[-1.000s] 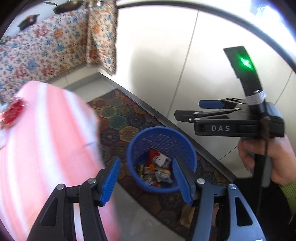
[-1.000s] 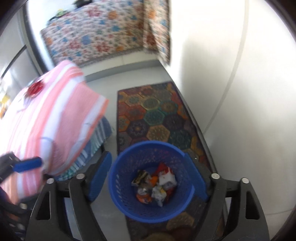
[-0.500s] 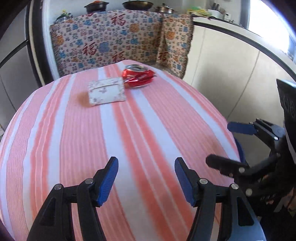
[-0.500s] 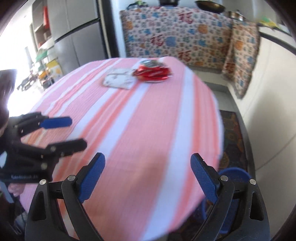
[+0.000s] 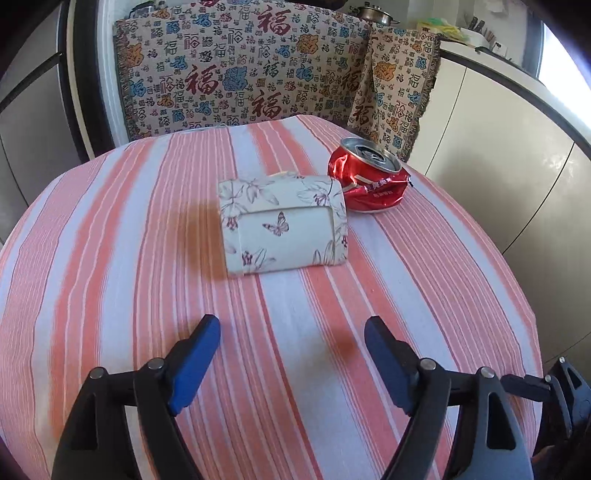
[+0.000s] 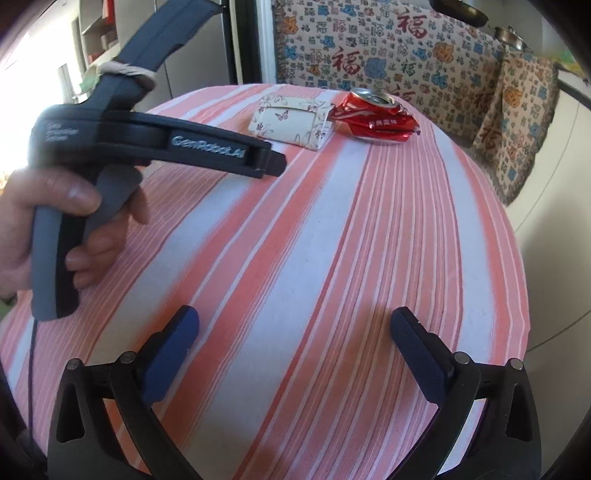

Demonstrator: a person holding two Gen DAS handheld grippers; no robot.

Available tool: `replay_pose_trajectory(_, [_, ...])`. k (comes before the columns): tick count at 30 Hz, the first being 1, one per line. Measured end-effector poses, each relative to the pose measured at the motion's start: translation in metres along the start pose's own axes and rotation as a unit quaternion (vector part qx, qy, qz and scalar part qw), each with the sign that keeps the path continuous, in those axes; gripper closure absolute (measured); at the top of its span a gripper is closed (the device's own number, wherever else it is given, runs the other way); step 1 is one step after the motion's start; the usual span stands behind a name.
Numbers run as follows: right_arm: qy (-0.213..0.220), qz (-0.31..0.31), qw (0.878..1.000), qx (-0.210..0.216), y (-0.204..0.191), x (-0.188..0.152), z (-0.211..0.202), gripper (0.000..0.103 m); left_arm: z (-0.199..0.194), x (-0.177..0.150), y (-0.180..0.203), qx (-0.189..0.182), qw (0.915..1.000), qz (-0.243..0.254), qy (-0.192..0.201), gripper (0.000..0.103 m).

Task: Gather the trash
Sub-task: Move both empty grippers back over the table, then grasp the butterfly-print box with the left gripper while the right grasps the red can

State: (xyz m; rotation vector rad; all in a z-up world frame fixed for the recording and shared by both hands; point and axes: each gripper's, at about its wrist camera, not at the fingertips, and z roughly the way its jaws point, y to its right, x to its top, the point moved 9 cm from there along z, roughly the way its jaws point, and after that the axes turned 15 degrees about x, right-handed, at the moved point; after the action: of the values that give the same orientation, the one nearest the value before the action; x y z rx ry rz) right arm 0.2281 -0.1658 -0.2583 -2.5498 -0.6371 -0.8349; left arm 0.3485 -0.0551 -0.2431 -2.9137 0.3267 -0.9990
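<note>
- Left gripper (image 5: 291, 343) hanging over the near part of a round table (image 5: 110, 258) draped in a pink-and-white striped cloth, blue pads spread apart, jaws just widened, nothing between them.
- Right gripper (image 6: 293, 334) poised above the same cloth, blue-padded fingers (image 6: 170, 347) at full spread, jaws likewise just opened out, only bare stripes in the gap.
- Crushed red drink can (image 5: 369, 181) lying toward the far side of the table, silver top tilted up, just beside and apparently touching the right end of a floral tissue pack (image 5: 282, 223) printed with a butterfly.
- Both can and pack well apart from either set of fingertips.
- Seen from the right wrist: same can (image 6: 373, 118) and tissue pack (image 6: 291, 122) far across the cloth, with the left gripper's dark body in side profile at left, a bare hand (image 6: 55, 221) wrapped around its grey handle.
- Behind the table, a patterned throw (image 5: 240, 66) covered in red characters and blue and orange motifs; a metal pot (image 5: 373, 14) at the top edge.
- Pale cabinet fronts (image 5: 517, 166) curving along the right.
</note>
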Motion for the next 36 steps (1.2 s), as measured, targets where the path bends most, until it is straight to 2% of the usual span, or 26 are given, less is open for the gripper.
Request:
replay_pose_trajectory(4, [0.001, -0.001, 1.0, 0.001, 0.001, 0.002, 0.0, 0.0, 0.005, 0.01, 0.009, -0.028, 0.9996, 0.006, 0.004, 0.019])
replay_pose_trajectory(7, [0.002, -0.002, 1.0, 0.001, 0.001, 0.002, -0.001, 0.0, 0.006, 0.017, 0.012, -0.072, 0.9973, -0.009, 0.003, 0.019])
replay_pose_trajectory(9, [0.002, -0.002, 1.0, 0.001, 0.001, 0.002, 0.0, 0.0, 0.009, 0.022, 0.012, -0.081, 0.9966, -0.017, -0.001, 0.019])
replay_pose_trajectory(12, [0.002, -0.002, 1.0, 0.001, 0.0, 0.001, 0.0, 0.0, 0.016, 0.03, 0.012, -0.064, 0.9978, -0.014, -0.002, 0.019])
replay_pose_trajectory(16, [0.005, -0.002, 1.0, -0.001, -0.002, 0.0, -0.001, 0.0, 0.027, 0.038, 0.017, -0.007, 1.0, 0.006, -0.003, 0.019])
replay_pose_trajectory(19, [0.006, -0.003, 1.0, -0.001, -0.004, -0.001, -0.002, 0.0, 0.034, 0.043, 0.002, 0.033, 0.9991, -0.025, -0.006, 0.019])
replay_pose_trajectory(21, [0.007, -0.002, 1.0, 0.001, -0.004, 0.0, -0.002, 0.0, 0.034, 0.043, -0.014, 0.045, 0.9973, -0.057, -0.004, 0.019])
replay_pose_trajectory(23, [0.007, -0.002, 1.0, 0.001, -0.004, 0.001, -0.001, 0.0, 0.037, 0.045, -0.022, 0.039, 0.9967, -0.071, -0.007, 0.019])
replay_pose_trajectory(25, [0.007, -0.002, 1.0, 0.0, -0.004, 0.001, -0.001, 0.0, 0.039, 0.048, -0.023, 0.041, 0.9973, -0.061, -0.006, 0.019])
replay_pose_trajectory(29, [0.007, -0.002, 1.0, -0.001, -0.004, 0.001, -0.001, 0.0, 0.051, 0.054, -0.011, 0.062, 0.9978, 0.024, -0.006, 0.017])
replay_pose_trajectory(31, [0.008, -0.001, 1.0, 0.0, -0.003, 0.003, 0.0, 0.0, 0.053, 0.056, -0.009, 0.053, 0.9977, 0.041, -0.003, 0.016])
replay_pose_trajectory(34, [0.008, -0.002, 1.0, 0.0, -0.003, 0.003, 0.0, 0.0, 0.053, 0.058, -0.017, 0.022, 0.9997, 0.014, 0.002, 0.02])
replay_pose_trajectory(36, [0.008, -0.002, 1.0, 0.0, -0.003, 0.002, 0.0, 0.0, 0.048, 0.055, -0.027, 0.022, 0.9997, -0.002, 0.01, 0.021])
